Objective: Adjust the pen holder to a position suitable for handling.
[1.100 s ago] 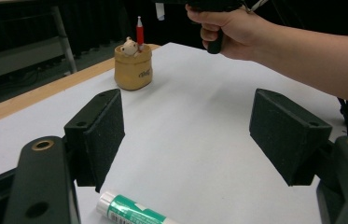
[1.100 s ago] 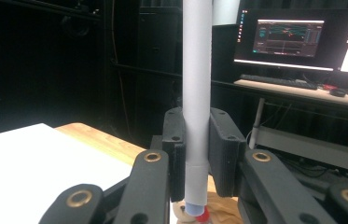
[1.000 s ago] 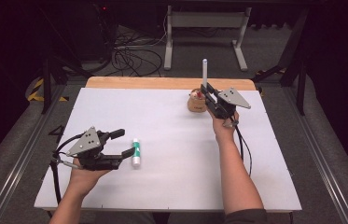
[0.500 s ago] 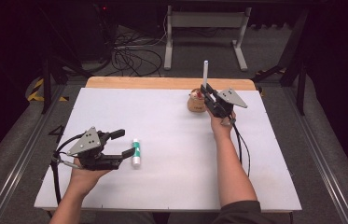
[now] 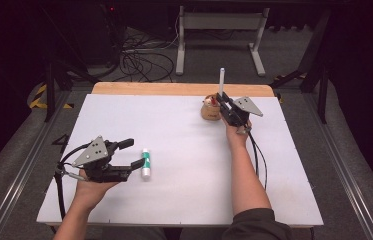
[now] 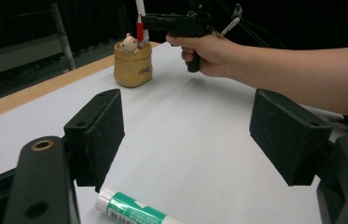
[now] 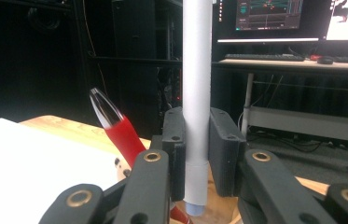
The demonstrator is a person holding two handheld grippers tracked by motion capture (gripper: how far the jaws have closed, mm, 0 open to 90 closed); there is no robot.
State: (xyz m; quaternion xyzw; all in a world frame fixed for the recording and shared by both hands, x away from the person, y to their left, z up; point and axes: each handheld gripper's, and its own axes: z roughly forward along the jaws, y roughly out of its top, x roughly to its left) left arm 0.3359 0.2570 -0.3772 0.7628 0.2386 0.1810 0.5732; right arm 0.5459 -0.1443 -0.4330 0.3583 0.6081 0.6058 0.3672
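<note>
1. The right gripper (image 7: pixel 196 154) has its jaws clamped on an upright white plastic pen (image 7: pixel 196 93), just beside and above the small tan holder pot with a bear figure (image 5: pixel 210 108), which has a red pen (image 7: pixel 115 126) leaning in it.
2. The left gripper (image 5: pixel 130 154) has its jaws spread wide, with the green-and-white glue stick (image 5: pixel 146 163) lying flat right by its tips, long axis crosswise to them — so the left hand is nearer.
3. The white tabletop sheet (image 5: pixel 184 175) is otherwise bare — dark room, desks and monitors behind.

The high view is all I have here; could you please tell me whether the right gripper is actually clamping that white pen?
Observer: Yes. In the right gripper view the right gripper is shut on the white pen, which stands upright.
Operator: Thank you. Is anything else in the holder?
Observer: A red pen with a clear tip leans beside it.
Operator: And the left gripper?
Observer: The left gripper is open, with the glue stick lying just short of its jaws.
</note>
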